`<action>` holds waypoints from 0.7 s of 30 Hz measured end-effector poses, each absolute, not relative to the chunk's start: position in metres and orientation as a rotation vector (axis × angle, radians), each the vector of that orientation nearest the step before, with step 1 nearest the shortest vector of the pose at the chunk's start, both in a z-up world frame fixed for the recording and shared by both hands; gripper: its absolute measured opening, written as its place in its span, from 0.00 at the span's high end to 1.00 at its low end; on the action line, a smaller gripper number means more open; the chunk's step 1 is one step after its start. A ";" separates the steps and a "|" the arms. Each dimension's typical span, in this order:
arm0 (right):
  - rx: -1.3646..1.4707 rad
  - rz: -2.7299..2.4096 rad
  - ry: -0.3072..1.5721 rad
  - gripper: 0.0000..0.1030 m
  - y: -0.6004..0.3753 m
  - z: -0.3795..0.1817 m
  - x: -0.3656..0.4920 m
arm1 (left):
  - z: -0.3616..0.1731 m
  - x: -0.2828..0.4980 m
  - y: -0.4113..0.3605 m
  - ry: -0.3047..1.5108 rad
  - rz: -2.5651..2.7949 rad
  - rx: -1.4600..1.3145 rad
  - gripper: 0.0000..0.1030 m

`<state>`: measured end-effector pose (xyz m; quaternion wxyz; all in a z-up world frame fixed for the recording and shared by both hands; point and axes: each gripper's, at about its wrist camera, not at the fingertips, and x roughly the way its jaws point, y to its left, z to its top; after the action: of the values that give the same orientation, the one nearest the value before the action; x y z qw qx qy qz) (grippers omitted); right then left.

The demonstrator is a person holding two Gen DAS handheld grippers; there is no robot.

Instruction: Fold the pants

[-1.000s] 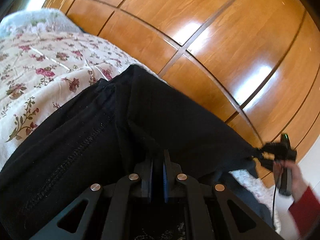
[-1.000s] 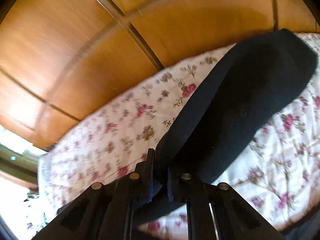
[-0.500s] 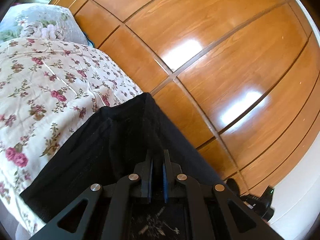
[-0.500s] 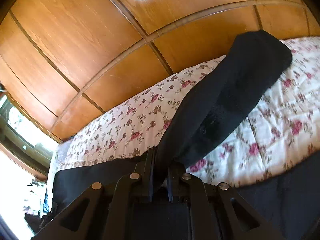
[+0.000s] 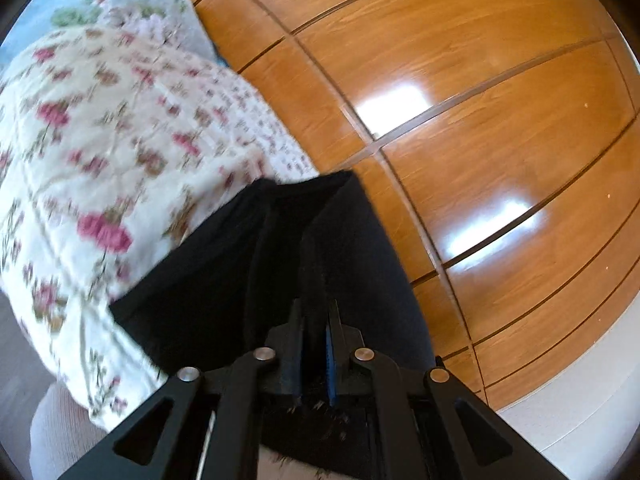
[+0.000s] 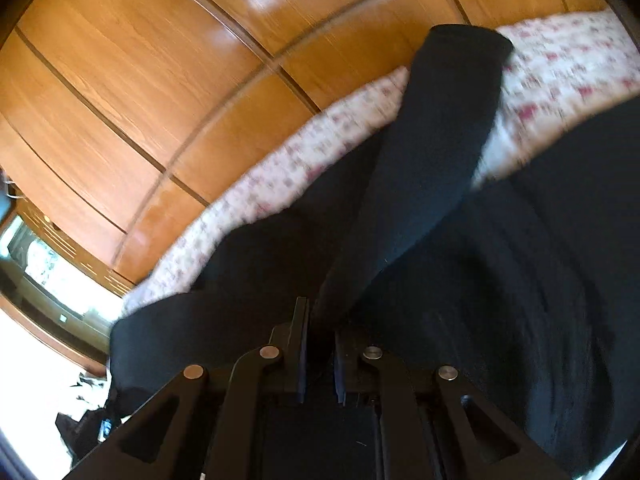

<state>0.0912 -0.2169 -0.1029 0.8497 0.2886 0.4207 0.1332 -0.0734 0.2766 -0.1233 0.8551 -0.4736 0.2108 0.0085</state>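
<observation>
Black pants (image 5: 240,260) lie on a floral bedspread (image 5: 100,140). In the left wrist view a fold of their cloth runs up from between the jaws of my left gripper (image 5: 316,308). Those jaws are opening slightly, and the pads still pinch the fabric. In the right wrist view my right gripper (image 6: 320,312) is shut on the end of one pant leg (image 6: 440,140). That leg stretches away across the bedspread (image 6: 280,176) to the far edge. The rest of the pants (image 6: 540,280) spreads dark below and to the right of it.
Glossy wooden wardrobe doors (image 5: 480,120) rise right behind the bed, also filling the wardrobe (image 6: 140,60) side of the right view. A floral pillow (image 5: 132,4) sits at the bed's far end. A bright window (image 6: 48,272) and dark clutter (image 6: 84,420) on the floor show at lower left.
The right gripper has sunk and carried the leg over the rest of the pants, which now fills its lower right. The left view has swung along the bed; the other gripper and hand left it.
</observation>
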 end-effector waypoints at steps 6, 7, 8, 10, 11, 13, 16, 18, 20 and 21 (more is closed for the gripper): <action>0.568 0.300 0.851 0.92 -0.212 -0.117 0.097 | -0.130 -0.081 0.271 0.432 -0.011 -1.048 0.65; 0.555 0.301 0.849 0.92 -0.210 -0.116 0.097 | -0.129 -0.080 0.271 0.434 -0.007 -1.047 0.65; 0.549 0.303 0.850 0.92 -0.209 -0.116 0.099 | -0.129 -0.078 0.270 0.444 -0.003 -1.045 0.65; 0.567 0.304 0.862 0.92 -0.213 -0.116 0.098 | -0.128 -0.071 0.270 0.475 0.007 -1.039 0.67; 0.581 0.303 0.876 0.92 -0.215 -0.116 0.100 | -0.128 -0.068 0.271 0.499 0.025 -1.029 0.74; 0.602 0.297 0.909 0.92 -0.216 -0.112 0.107 | -0.124 -0.055 0.272 0.553 0.033 -1.014 0.86; 0.647 0.311 0.893 0.92 -0.216 -0.093 0.116 | -0.101 -0.038 0.282 0.559 0.012 -0.998 0.92; 0.665 0.331 0.832 0.92 -0.215 -0.069 0.119 | -0.079 -0.033 0.292 0.509 -0.008 -0.990 0.93; 0.662 0.361 0.771 0.92 -0.213 -0.046 0.118 | -0.051 -0.033 0.304 0.425 -0.042 -0.966 0.93; 0.654 0.395 0.736 0.92 -0.210 -0.033 0.113 | -0.039 -0.035 0.309 0.394 -0.056 -0.945 0.93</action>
<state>0.1135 -0.2103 -0.0333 0.8625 0.3118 0.3511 0.1885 -0.0348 0.3092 -0.0385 0.8715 -0.4520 0.1883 -0.0267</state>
